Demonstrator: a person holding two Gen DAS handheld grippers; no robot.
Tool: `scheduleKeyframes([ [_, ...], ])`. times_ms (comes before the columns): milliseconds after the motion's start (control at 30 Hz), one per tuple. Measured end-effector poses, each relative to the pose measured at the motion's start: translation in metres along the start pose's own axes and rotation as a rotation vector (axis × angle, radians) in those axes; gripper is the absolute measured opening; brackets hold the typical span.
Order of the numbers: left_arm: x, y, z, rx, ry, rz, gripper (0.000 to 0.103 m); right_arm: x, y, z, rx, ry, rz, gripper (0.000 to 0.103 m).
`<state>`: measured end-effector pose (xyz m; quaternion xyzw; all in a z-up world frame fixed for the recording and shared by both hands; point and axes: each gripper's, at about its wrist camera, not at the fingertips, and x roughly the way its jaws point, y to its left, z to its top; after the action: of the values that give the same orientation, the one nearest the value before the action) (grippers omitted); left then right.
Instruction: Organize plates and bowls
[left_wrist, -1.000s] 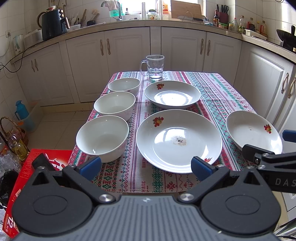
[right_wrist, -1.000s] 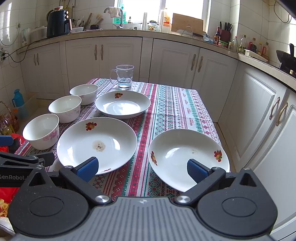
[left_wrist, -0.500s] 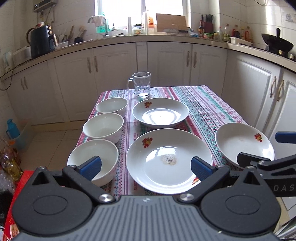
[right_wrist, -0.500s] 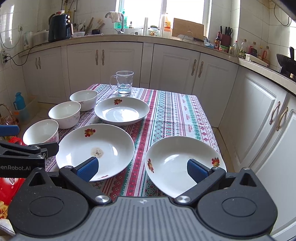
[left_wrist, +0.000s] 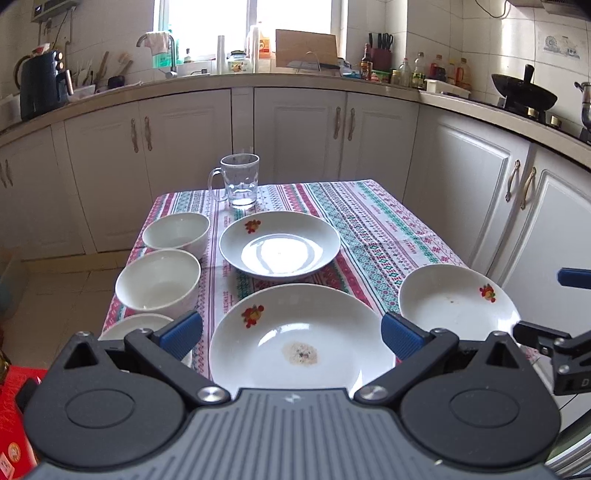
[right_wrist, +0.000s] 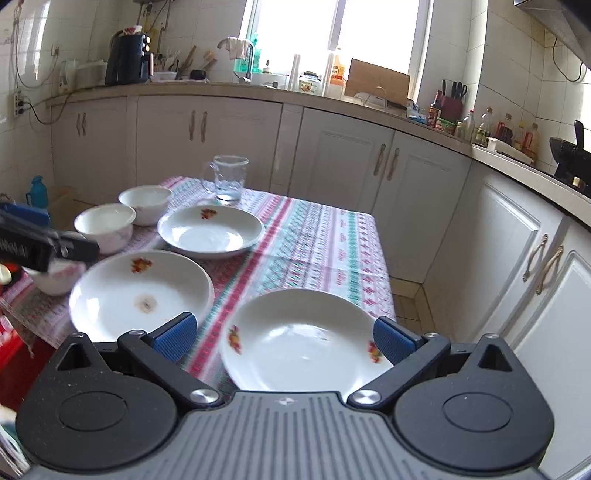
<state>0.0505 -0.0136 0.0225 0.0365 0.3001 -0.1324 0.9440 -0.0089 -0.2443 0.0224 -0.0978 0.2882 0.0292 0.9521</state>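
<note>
**Three plates, three bowls, all upright on the cloth**

Ahead of the left gripper (left_wrist: 291, 334) lies the large stained plate (left_wrist: 301, 338); beyond it a clean plate (left_wrist: 279, 244). Three white bowls (left_wrist: 159, 280) line up to its left. The smallest plate (right_wrist: 303, 341) sits between the right gripper's (right_wrist: 282, 338) fingers.

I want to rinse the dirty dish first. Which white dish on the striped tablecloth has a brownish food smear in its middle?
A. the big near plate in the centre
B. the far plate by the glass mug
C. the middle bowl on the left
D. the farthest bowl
A: the big white plate with a red flower mark shows a brownish speckled smear at its centre, while the others named look clean inside.
</note>
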Motion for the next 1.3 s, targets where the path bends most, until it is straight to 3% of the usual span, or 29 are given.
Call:
scheduleKeyframes([
  [133, 0.010, -0.004, 0.004, 0.027, -0.026, -0.018, 0.102, 0.011, -0.020, -0.019, -0.001, 0.052, -0.005, 0.103],
  [267, 0.023, -0.009, 0.009, 0.051, -0.046, -0.033, 0.102, 0.028, -0.031, -0.040, 0.035, 0.109, 0.063, 0.103],
  [567, 0.051, -0.023, 0.014, 0.088, 0.060, -0.131, 0.102, 0.071, -0.035, -0.069, 0.080, 0.211, 0.116, 0.103],
  [667, 0.060, -0.029, 0.016, 0.083, 0.088, -0.172, 0.102, 0.079, -0.037, -0.071, 0.081, 0.217, 0.115, 0.103],
  [1067, 0.102, -0.068, 0.032, 0.233, 0.142, -0.241, 0.102, 0.093, -0.049, -0.076, 0.054, 0.181, 0.167, 0.103],
  [1300, 0.138, -0.095, 0.044, 0.277, 0.234, -0.355, 0.100, 0.090, -0.053, -0.083, 0.039, 0.131, 0.191, 0.103],
])
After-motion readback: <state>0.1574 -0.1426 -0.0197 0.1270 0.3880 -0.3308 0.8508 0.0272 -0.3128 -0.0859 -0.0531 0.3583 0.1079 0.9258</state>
